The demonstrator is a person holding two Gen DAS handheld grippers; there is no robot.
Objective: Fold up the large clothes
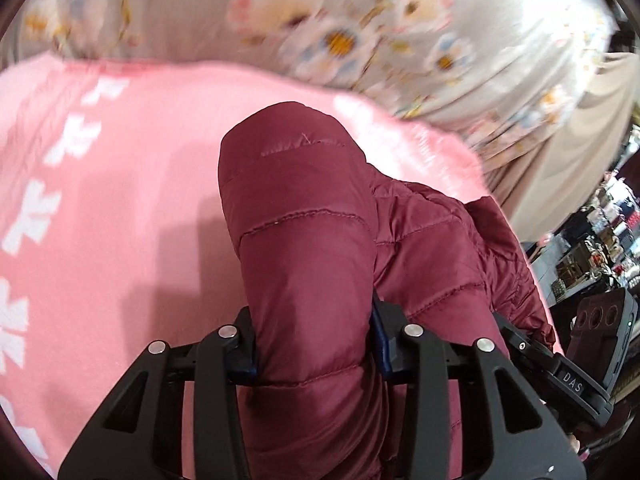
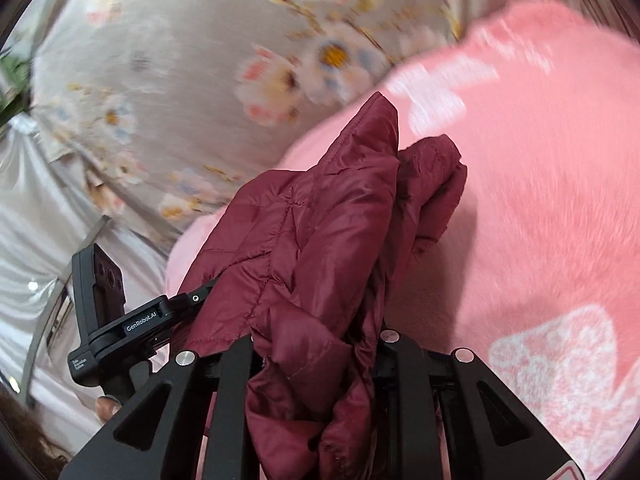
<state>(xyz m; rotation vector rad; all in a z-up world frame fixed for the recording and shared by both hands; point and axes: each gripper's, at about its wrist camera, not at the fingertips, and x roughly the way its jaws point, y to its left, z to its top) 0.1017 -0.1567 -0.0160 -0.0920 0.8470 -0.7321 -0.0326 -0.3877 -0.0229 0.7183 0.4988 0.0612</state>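
Pinching the maroon puffer jacket (image 1: 312, 240) — left tongs (image 1: 314, 344) and right tongs (image 2: 316, 344) both — above the pink blanket (image 1: 140, 168).

Floral sheet (image 1: 400, 40) motion-blurred; jacket (image 1: 312, 260) hides both hand-held gripper fingertips, btm cut off.

- The maroon quilted jacket (image 1: 304, 264) fills the gap between the jaws of the left hand-held gripper (image 1: 312, 354), blocking the way straight ahead.
- A bunched fold of the same jacket (image 2: 320, 248) crowds the right hand-held gripper (image 2: 316, 344) likewise.
- The pink blanket (image 1: 120, 200) lies bare to the left of the jacket: open room there.
- More bare pink blanket (image 2: 540, 200) to the right in the right wrist view.
- The floral sheet (image 1: 400, 40) beyond is uncluttered.
- Cluttered shelves (image 1: 600, 240) hem the far right edge.
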